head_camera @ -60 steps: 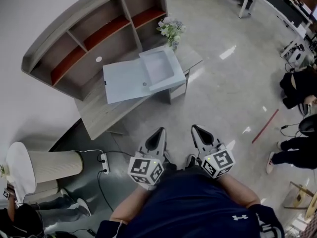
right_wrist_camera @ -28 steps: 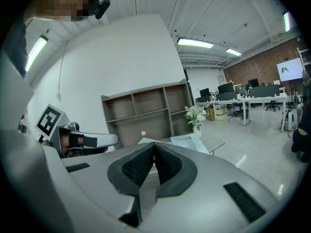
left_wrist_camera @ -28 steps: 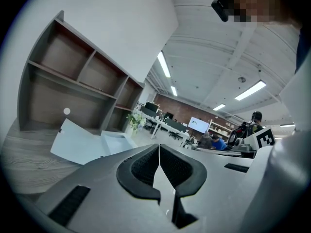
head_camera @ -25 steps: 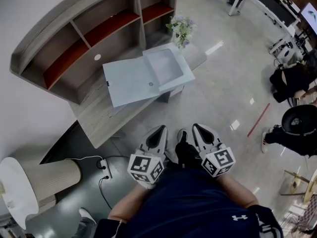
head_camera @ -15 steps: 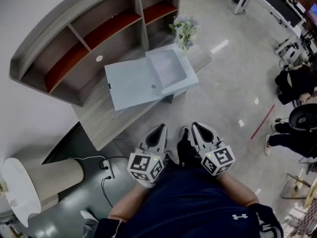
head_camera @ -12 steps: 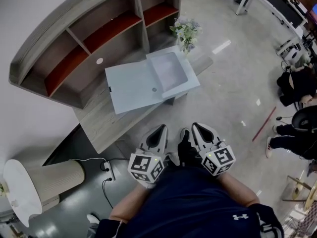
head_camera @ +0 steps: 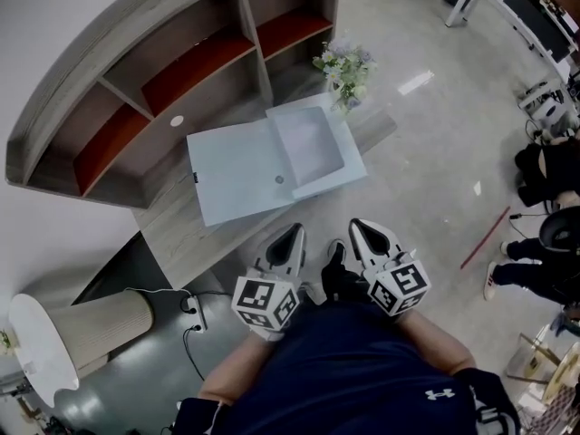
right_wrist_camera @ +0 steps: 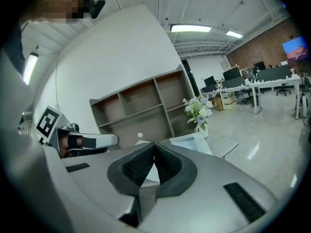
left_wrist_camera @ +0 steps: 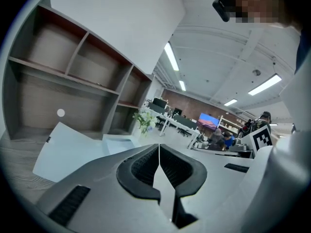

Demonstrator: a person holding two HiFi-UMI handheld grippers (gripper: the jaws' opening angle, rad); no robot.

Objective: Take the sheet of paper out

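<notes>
The sheet of paper cannot be told apart from the pale inside of the tray (head_camera: 313, 145). That tray is half of one light blue box lying open on the bench (head_camera: 177, 234), with its lid (head_camera: 237, 169) flat beside it. One bunch of flowers (head_camera: 346, 65) stands just behind the box, and one shelf unit (head_camera: 136, 80) rises at the back. Two tongs, left tongs (head_camera: 292, 233) and right tongs (head_camera: 359, 227), hang side by side over the floor, well apart from the box. Both are clenched on nothing.

right tongs (right_wrist_camera: 154, 144), jaws together, point toward the shelf unit (right_wrist_camera: 141, 106) and flowers (right_wrist_camera: 198, 109).
</notes>
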